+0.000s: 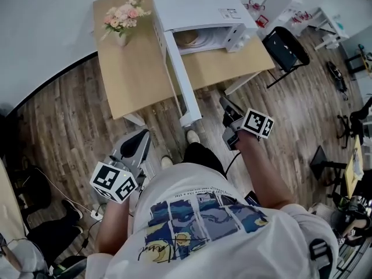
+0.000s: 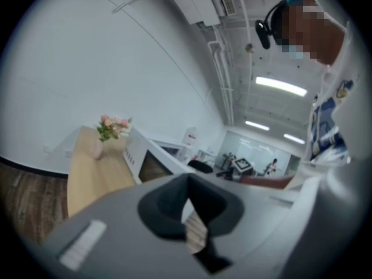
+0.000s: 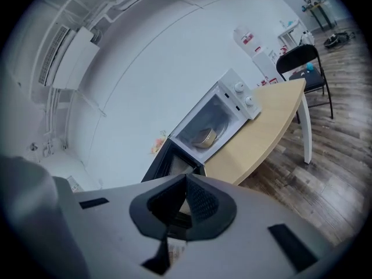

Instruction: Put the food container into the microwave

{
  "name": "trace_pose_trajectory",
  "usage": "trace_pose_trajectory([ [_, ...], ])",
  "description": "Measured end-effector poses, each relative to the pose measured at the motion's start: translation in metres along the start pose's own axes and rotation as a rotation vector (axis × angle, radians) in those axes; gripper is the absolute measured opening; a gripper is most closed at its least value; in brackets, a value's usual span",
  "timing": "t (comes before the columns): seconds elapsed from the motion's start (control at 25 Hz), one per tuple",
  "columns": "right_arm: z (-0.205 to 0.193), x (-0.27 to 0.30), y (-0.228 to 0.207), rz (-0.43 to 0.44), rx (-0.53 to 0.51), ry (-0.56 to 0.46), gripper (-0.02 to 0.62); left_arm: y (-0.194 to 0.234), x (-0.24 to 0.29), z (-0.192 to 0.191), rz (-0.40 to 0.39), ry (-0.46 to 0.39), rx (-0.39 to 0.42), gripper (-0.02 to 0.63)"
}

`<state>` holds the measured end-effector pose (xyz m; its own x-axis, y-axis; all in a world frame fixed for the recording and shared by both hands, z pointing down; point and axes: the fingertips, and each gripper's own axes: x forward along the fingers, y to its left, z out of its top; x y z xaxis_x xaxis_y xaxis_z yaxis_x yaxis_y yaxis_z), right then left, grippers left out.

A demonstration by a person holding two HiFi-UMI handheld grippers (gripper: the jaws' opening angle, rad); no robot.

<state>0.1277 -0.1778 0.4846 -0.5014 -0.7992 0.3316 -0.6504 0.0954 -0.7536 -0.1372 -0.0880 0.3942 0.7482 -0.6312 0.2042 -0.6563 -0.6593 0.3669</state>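
Food container [image 3: 204,136], seemingly a bowl, inside open-doored microwave [image 1: 197,7] at table's [image 1: 133,80] far right corner; left gripper [image 2: 187,182], right gripper [image 3: 187,182] pressed together, empty.

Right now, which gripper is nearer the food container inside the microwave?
Right. The right gripper is in front of the food container, just right of the open door; the left gripper sits farther back, left of the door.

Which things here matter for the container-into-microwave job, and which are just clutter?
Job:
- microwave
- its open door
- food container, already inside the microwave
- table that the microwave stands on

Lying about:
- flower vase at the table's far corner
- black chair on the floor beside the table
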Motion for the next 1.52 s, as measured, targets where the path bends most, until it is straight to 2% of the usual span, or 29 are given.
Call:
trace_pose_trajectory([
  [0.4, -0.025, -0.031, 0.053, 0.035, -0.251, 0.043, 0.009, -0.014, -0.002, -0.006, -0.074, 0.011, 0.008, 0.008],
  [0.96, -0.036, -0.03, 0.078, 0.053, -0.329, 0.065, 0.008, -0.007, -0.028, -0.015, -0.043, -0.004, -0.019, 0.008],
  [1.52, -0.04, -0.036, 0.101, 0.051, -0.424, 0.08, 0.008, -0.006, -0.032, -0.024, -0.076, 0.005, -0.048, 0.008],
])
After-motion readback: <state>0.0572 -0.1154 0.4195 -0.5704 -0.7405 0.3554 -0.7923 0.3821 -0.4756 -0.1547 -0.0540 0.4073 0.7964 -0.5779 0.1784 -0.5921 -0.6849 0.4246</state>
